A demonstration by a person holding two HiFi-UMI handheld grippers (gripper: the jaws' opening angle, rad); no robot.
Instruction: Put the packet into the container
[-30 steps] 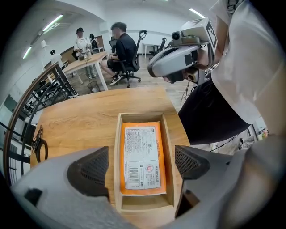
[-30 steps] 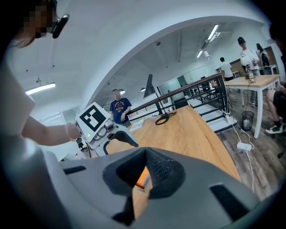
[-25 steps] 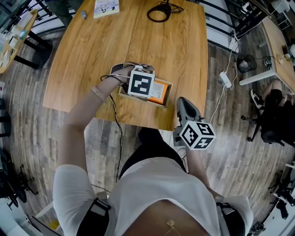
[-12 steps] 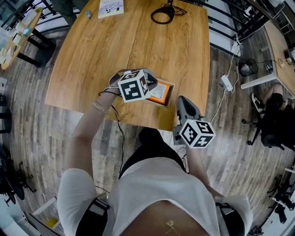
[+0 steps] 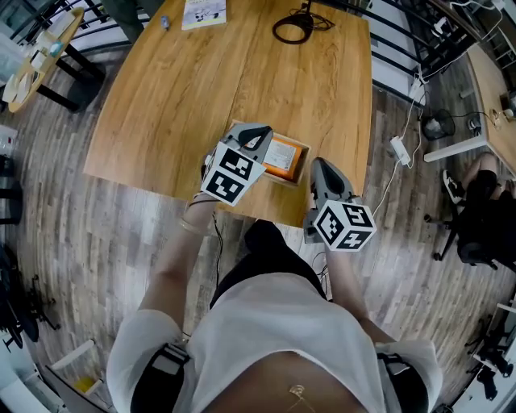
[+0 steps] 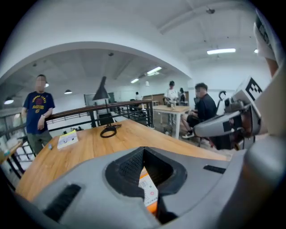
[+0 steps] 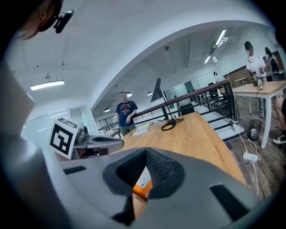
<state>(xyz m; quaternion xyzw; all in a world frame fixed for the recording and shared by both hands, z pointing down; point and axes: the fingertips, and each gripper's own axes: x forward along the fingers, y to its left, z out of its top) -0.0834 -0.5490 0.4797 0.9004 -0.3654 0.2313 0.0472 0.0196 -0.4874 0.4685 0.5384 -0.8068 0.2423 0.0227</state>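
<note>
A small wooden container [image 5: 301,164] sits near the front edge of the table, and an orange packet [image 5: 282,157] with a white label lies inside it. My left gripper [image 5: 256,135] hovers over the container's left side, shut with nothing between its jaws. My right gripper [image 5: 317,164] hangs just right of the container, also shut and empty. In the left gripper view the packet [image 6: 149,192] shows through the gap behind the closed left gripper [image 6: 144,149]. The right gripper view shows the packet [image 7: 143,185] the same way behind the right gripper [image 7: 146,150].
The wooden table [image 5: 185,89] carries a coiled black cable [image 5: 294,28] and a booklet [image 5: 203,12] at its far edge. A power strip [image 5: 399,149] lies on the floor to the right. A person [image 6: 38,112] stands by the railing, and others stand or sit at another table [image 6: 176,109].
The left gripper has pulled back from over the container toward the table's near edge, and its jaws have closed empty. The packet stays in the container. The right gripper has barely moved.
</note>
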